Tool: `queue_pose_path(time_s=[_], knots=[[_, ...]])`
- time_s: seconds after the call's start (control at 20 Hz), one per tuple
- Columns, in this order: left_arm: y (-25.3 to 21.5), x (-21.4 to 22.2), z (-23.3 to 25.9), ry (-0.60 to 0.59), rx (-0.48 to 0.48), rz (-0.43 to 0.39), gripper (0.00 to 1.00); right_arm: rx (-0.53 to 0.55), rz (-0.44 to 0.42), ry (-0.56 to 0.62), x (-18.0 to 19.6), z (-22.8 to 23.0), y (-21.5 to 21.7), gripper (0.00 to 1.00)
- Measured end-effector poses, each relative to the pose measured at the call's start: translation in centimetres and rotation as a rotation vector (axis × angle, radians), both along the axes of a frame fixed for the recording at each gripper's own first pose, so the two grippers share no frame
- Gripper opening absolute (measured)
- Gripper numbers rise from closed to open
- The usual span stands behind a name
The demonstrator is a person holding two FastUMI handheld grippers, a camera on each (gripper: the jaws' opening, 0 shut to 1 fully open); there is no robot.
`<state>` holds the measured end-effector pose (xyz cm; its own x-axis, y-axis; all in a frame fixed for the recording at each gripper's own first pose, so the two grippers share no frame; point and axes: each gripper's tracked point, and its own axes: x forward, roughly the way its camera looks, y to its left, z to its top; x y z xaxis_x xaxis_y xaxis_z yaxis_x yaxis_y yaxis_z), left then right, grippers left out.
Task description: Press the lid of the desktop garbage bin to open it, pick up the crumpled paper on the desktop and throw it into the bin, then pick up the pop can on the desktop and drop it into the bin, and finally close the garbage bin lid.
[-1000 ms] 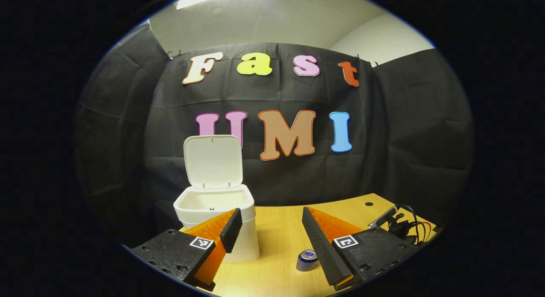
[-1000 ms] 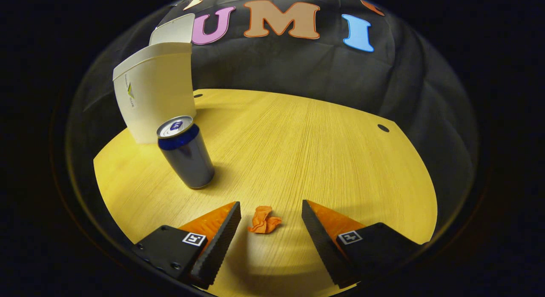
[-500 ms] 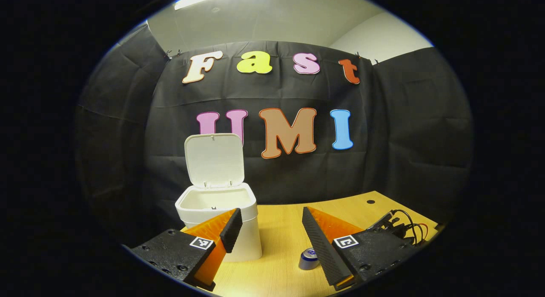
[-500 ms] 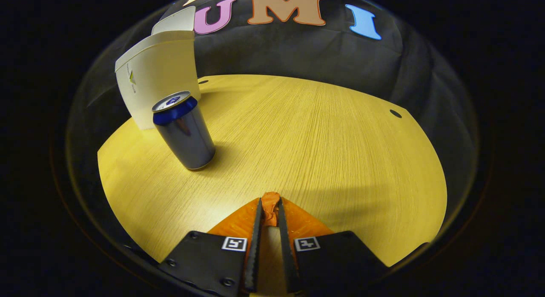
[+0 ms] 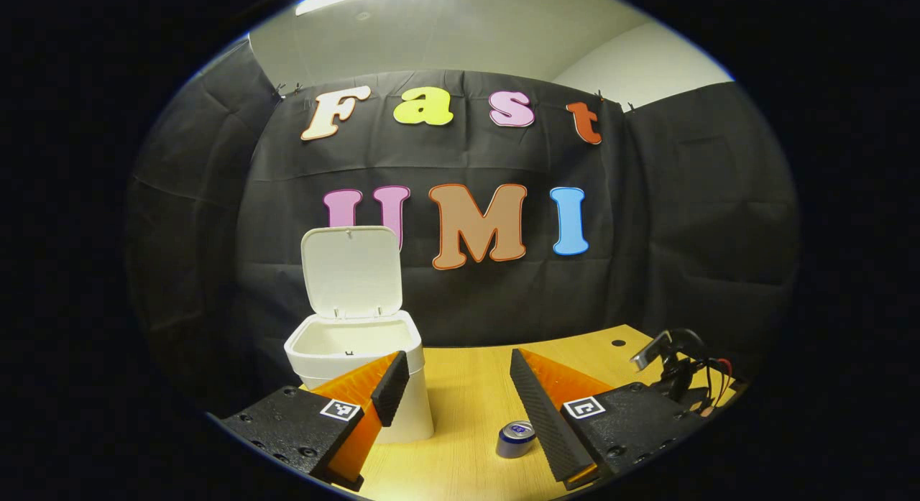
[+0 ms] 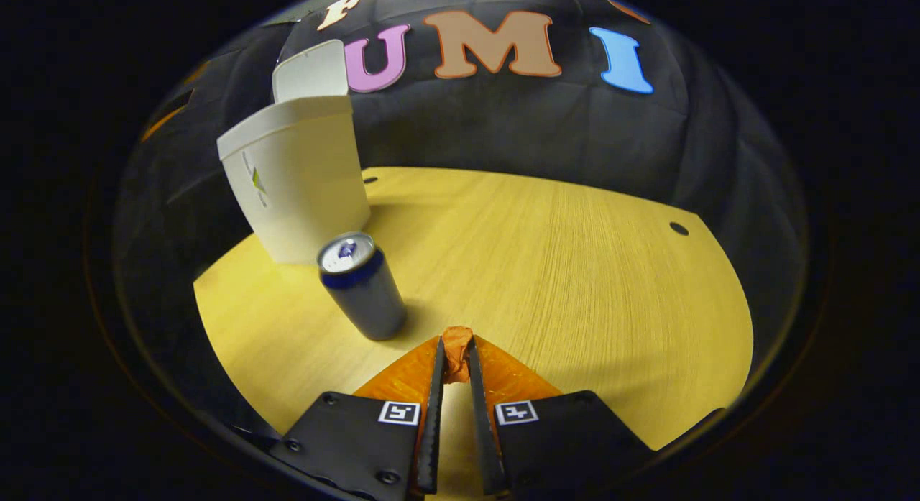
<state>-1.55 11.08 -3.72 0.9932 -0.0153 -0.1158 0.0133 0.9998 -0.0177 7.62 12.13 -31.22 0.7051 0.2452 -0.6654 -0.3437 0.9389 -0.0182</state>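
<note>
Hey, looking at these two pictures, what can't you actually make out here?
- Paper, right gripper view: only its top pokes out between the right tool fingers; the rest is hidden.
- Bin bottom, left gripper view: the front rim hides it, so its contents are unknown.
- Can, left gripper view: partly covered by a left tool finger.
- Bin label, right gripper view: too small.

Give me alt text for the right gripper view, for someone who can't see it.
The right gripper is shut on a crumpled paper above a wooden table. Ahead to the left, a can stands upright, with a white bin, lid up, behind it.
</note>
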Motion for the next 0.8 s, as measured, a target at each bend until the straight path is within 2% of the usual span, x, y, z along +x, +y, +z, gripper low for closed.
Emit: queue_pose_path(time_s=[0.5, 0.55, 0.8], knots=[[1.4, -0.3, 0.2, -0.018, -0.012, 0.012, 0.87, 0.142, 0.073, -0.249, 2.7, 14.4, 5.5, 0.24], [1.7, -0.3, 0.2, -0.02, -0.012, 0.015, 0.89, 0.152, 0.078, -0.269, 2.9, 15.6, 6.0, 0.24], [3.2, -0.2, 0.0, -0.022, -0.02, 0.023, 0.87, 0.19, 0.109, -0.348, 3.7, 20.4, 8.7, 0.23]])
